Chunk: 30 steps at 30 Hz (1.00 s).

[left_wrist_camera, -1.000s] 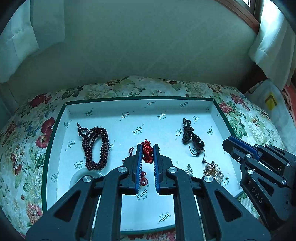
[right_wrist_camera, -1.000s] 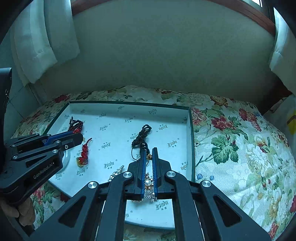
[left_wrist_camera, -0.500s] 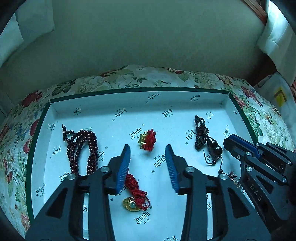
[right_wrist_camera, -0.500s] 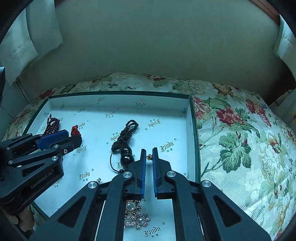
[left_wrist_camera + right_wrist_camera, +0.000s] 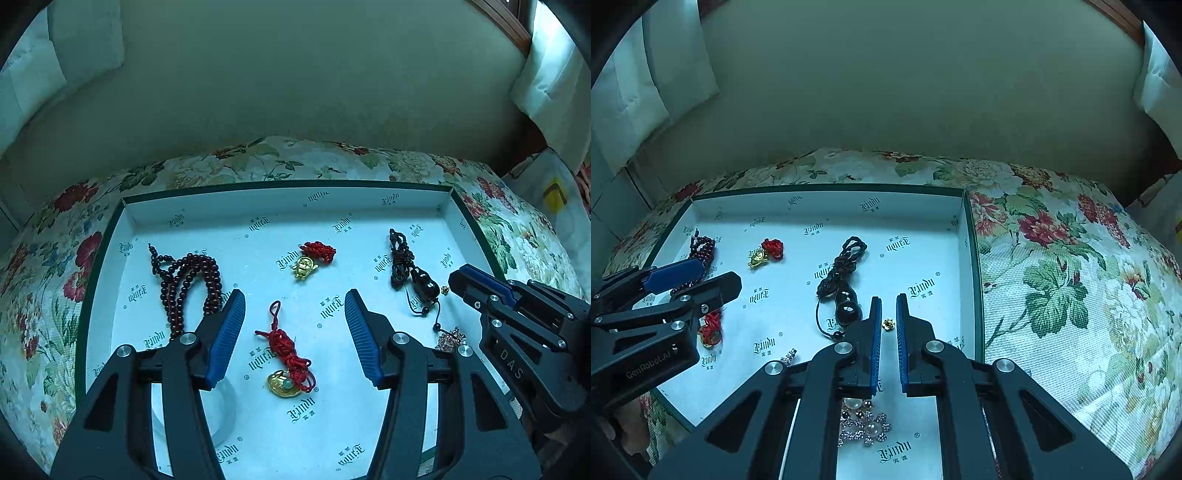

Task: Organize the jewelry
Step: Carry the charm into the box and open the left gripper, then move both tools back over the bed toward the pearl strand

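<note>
The left gripper hovers over a shallow white printed box with a dark green rim, which rests on a flower-patterned cloth surface. Its blue-padded jaws have just been opening and now stand well apart, pressing on nothing. On the box floor between them lies a red knotted cord charm with a gold ingot, free of both pads. Beyond the jaws, farther into the box, sits a second red knotted charm with a small gold figure. Beside the left jaw, running partly behind it, is a looped string of dark red wooden beads.

The right gripper has its jaws almost closed – only a narrow slit shows between the blue pads – and nothing is clamped in them. A tiny gold flower bead lies on the box floor, seen through that slit near the tips. Just beside the right gripper's left jaw lies a black braided cord with a dark glossy gourd pendant, the pendant close against the jaw's outer edge. Under the jaws' base, nearer the camera, is a cluster of rhinestone flowers and pearls. The box's right wall stands near the right jaw – beyond it only the flowered cloth.
</note>
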Tool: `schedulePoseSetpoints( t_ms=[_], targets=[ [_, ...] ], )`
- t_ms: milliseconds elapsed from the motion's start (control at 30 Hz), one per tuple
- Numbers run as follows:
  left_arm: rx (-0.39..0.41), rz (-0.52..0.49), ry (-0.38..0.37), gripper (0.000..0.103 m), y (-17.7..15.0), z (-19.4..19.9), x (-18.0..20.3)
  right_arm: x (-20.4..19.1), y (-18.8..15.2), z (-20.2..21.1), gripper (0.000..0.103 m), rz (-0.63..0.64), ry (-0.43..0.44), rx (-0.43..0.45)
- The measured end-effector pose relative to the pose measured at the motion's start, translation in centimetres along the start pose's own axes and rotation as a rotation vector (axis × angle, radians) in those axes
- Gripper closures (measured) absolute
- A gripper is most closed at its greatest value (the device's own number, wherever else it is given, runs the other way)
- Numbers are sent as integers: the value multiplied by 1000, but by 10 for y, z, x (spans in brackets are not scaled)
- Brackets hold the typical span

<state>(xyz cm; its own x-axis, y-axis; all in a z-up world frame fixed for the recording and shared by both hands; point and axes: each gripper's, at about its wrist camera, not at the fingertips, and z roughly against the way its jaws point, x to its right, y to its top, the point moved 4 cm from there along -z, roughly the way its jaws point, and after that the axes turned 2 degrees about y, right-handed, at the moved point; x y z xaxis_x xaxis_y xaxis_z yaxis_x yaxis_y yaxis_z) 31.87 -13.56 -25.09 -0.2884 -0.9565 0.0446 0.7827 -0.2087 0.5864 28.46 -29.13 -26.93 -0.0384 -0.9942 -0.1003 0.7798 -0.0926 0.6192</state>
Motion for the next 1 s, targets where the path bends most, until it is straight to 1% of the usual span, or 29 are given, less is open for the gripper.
schedulePoseSetpoints(
  t_ms=[100, 167, 200, 233, 300, 367, 433, 500, 633, 833, 1000],
  targets=[
    [3, 5, 6, 44, -5, 9, -3, 2, -1, 1, 94, -13, 1, -3],
    [3, 13, 6, 40, -10, 14, -4, 2, -3, 2, 77, -22, 3, -2],
    [5, 19, 3, 40, -12, 16, -4, 2, -3, 4, 56, -27, 1, 6],
    [5, 20, 1, 40, -15, 18, -3, 1, -4, 7, 50, -28, -4, 19],
    [1, 18, 0, 40, -20, 20, -1, -2, -5, 12, 50, -14, -16, 32],
    [-9, 18, -9, 40, -24, 21, 1, -5, -6, 15, 50, -11, -11, 34],
    [-9, 18, -10, 38, -26, 22, 3, -6, -7, 18, 50, -10, -13, 37],
    [-2, 20, -6, 33, -26, 24, 4, -6, -7, 20, 50, -14, -18, 42],
    [10, 23, -12, 33, -20, 32, 1, -3, -8, 26, 50, -18, -23, 46],
    [62, 37, -1, 33, -4, 57, -22, -2, -7, 39, 50, -16, -26, 65],
    [89, 60, 27, 33, -2, 78, -48, -4, -8, 52, 50, -9, -23, 74]
  ],
)
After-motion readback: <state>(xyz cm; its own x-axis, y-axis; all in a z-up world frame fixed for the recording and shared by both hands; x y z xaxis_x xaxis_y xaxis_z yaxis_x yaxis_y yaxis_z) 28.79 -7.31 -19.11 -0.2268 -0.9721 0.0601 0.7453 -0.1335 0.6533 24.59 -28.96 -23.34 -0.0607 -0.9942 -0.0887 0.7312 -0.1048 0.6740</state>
